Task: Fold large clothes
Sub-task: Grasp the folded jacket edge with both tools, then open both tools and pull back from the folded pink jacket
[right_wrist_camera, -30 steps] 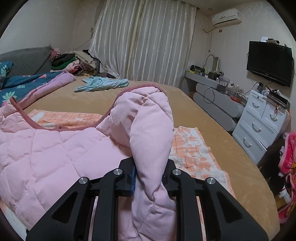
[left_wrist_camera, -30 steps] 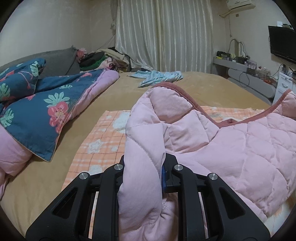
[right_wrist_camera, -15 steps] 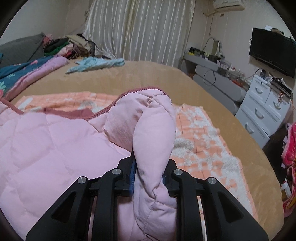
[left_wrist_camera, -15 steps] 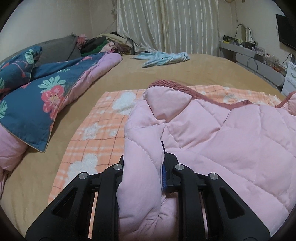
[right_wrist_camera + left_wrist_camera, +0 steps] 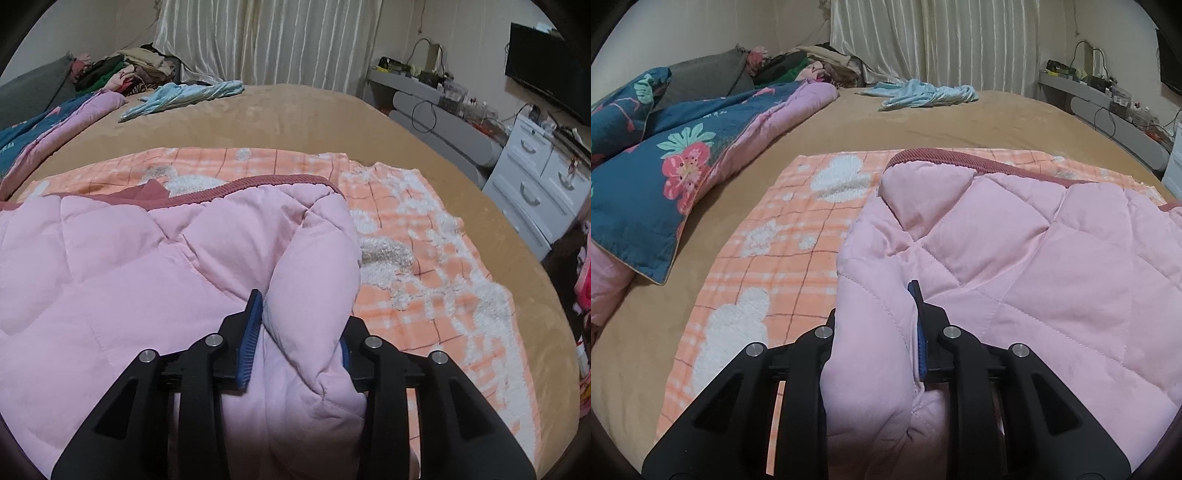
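Entry, fold of the pink quilted jacket: landmark throughout is the orange checked blanket spread on the tan bed. Compared with a second ago, both corners I carry have come down from mid-air; the jacket's rose-coloured ribbed hem now lies across the far half of the blanket instead of hanging above it, and the padded body rests flat on the blanket between my two hands. My left gripper still pinches its bunched corner, pads pressed into the padding, near the blanket's left edge. My right gripper has just been opening: its left blue pad now stands clear of the fabric, with the padded fold lying loose between the jaws, toward the blanket's right side. Judgement: the folded half is laid down and the right side is being let go; the left release should follow. Risk: the puffy fold may spring back once both sides are free, so a smoothing press may be wanted. The floral duvet lies left of the blanket and a light blue garment beyond its far edge, both well clear.
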A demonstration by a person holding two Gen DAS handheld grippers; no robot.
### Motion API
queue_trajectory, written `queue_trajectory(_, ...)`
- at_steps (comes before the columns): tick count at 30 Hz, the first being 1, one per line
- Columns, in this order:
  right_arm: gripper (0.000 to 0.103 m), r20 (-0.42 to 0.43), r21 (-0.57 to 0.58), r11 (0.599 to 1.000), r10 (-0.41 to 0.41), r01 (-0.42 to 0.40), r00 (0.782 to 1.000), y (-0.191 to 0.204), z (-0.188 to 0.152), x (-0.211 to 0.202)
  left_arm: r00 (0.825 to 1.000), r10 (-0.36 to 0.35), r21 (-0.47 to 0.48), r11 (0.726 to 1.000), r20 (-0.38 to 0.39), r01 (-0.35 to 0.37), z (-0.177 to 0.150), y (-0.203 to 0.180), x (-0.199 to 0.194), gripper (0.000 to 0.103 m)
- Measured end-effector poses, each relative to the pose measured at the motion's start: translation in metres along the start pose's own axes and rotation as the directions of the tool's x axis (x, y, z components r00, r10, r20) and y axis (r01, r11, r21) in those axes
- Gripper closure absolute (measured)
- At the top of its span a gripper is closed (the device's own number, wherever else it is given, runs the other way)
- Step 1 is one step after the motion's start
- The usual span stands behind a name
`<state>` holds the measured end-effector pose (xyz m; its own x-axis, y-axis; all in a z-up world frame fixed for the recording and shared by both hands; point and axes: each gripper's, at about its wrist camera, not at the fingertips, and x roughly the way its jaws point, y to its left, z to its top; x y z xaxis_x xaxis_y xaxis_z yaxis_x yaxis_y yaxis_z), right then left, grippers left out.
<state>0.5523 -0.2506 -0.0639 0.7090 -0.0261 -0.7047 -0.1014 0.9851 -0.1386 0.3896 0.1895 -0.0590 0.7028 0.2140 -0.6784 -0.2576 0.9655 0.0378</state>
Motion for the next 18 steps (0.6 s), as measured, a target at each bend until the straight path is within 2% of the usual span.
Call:
queue_trajectory(2,0.063,-0.002,0.012,1.0,0.007,-0.006,1.0,-0.002,-0.001,-0.002,1.0,-0.007,-0.008,1.0,-0.005,0.007,0.001,0.003,-0.002,0.085)
queue_trajectory(4,0.05,-0.009,0.048,0.999,0.014,-0.013,1.0,-0.01,-0.002,-0.006,1.0,-0.004,-0.012,1.0,-0.013,0.004,0.001,0.005,-0.005,0.08)
queue_trajectory(6,0.015,-0.005,0.096,0.995,-0.005,0.006,1.0,-0.019,-0.003,-0.016,1.0,0.012,-0.019,1.0,-0.018,-0.012,0.002,0.009,-0.012,0.064)
queue_trajectory(7,0.012,0.0,0.108,0.994,0.002,-0.002,1.0,-0.023,-0.003,-0.02,1.0,0.018,-0.026,0.999,-0.02,-0.019,0.003,0.011,-0.014,0.051)
queue_trajectory(11,0.006,0.064,0.138,0.989,0.035,-0.043,0.997,-0.037,-0.007,-0.06,0.999,0.037,-0.06,0.998,-0.004,-0.037,0.007,0.023,-0.037,0.036)
queue_trajectory(13,0.005,0.099,0.147,0.986,0.061,-0.075,0.993,-0.044,-0.009,-0.081,0.999,0.039,-0.069,0.997,0.014,-0.038,0.009,0.028,-0.054,0.018)
queue_trajectory(18,0.004,0.158,0.163,0.973,0.139,-0.164,0.978,-0.057,-0.018,-0.135,0.999,0.015,-0.095,0.995,0.047,-0.01,0.01,0.035,-0.095,0.01)
